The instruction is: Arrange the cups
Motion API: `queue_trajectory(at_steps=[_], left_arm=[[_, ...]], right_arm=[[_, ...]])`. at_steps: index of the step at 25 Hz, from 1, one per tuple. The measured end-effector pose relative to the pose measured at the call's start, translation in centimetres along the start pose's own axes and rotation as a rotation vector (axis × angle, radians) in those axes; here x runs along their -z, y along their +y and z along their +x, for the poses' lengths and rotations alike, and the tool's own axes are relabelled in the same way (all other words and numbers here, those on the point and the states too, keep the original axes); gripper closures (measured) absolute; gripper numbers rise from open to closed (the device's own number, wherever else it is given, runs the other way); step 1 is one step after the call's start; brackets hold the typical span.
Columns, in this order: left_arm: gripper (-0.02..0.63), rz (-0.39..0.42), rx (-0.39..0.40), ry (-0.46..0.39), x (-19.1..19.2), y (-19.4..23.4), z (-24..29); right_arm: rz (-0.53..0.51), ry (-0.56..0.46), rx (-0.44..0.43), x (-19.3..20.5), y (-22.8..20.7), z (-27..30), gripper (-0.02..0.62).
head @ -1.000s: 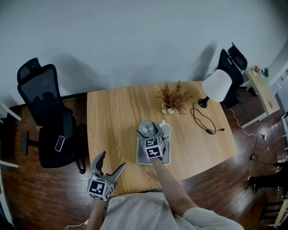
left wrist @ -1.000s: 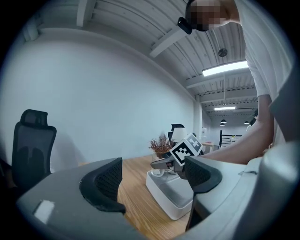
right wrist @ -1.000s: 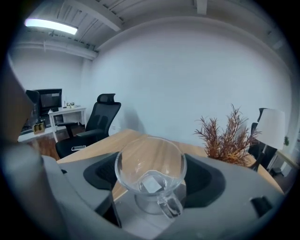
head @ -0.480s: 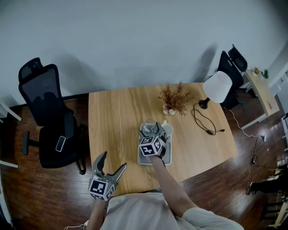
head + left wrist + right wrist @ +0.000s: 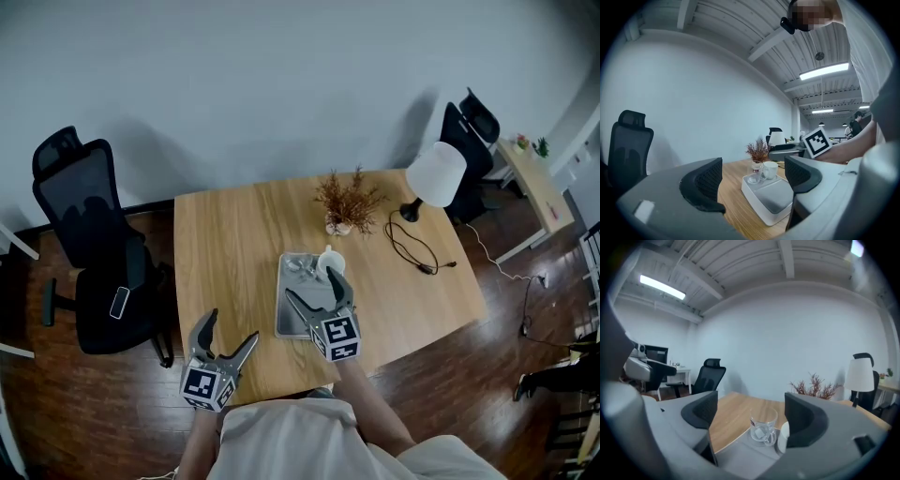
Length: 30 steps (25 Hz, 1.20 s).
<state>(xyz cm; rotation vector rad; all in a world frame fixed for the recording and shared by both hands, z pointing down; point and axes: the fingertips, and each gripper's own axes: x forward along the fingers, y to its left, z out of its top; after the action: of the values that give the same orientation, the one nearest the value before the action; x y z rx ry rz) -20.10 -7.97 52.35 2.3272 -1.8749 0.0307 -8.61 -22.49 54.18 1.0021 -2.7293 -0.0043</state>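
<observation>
A grey tray (image 5: 292, 323) lies on the wooden table (image 5: 225, 253). At its far end stand a clear glass cup (image 5: 298, 266) and a white cup (image 5: 331, 262), side by side. My right gripper (image 5: 309, 283) hovers open above the tray's near half, nothing between its pads. In the right gripper view the glass cup (image 5: 763, 427) and the white cup (image 5: 783, 441) stand ahead of the right gripper (image 5: 750, 416), apart from it. My left gripper (image 5: 232, 326) hangs open and empty near the table's front edge. From the left gripper (image 5: 754, 180) the tray (image 5: 771, 206) shows ahead.
A vase of dried twigs (image 5: 343, 202) stands behind the tray. A white lamp (image 5: 435, 174) and its black cable (image 5: 414, 249) are at the table's right. A black office chair (image 5: 89, 244) with a phone (image 5: 119, 302) on its seat stands left of the table.
The right gripper opened, leaving the glass cup in the tray beside the white cup, and drew back toward the person and upward. The left gripper kept still.
</observation>
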Motion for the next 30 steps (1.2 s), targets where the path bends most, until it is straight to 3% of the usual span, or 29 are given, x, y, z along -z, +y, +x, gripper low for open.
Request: queue_trajectory(at_steps=[3,7,15,30], left_arm=[[0.192,0.002,0.000,-0.016,-0.5,-0.9,0.4],[0.193,0.017,0.015,-0.035,-1.3,-2.8,0.9],[0.195,0.031,0.037,-0.046,-1.5,-6.1,1.2],[0.201,0.020,0.027,-0.061,-1.5,-9.1,1.0]], right_arm=[[0.032,-0.106,0.021,-2.3,-1.6,-4.8,0.144],[0.027,-0.158,0.086,-2.9,-3.9,-10.1,0.147],[0.085,-0.090,0.145,1.9,-4.8,-15.2,0.163],[0.047,-0.097,0.192,2.6,-7.7,-18.9,0.164]])
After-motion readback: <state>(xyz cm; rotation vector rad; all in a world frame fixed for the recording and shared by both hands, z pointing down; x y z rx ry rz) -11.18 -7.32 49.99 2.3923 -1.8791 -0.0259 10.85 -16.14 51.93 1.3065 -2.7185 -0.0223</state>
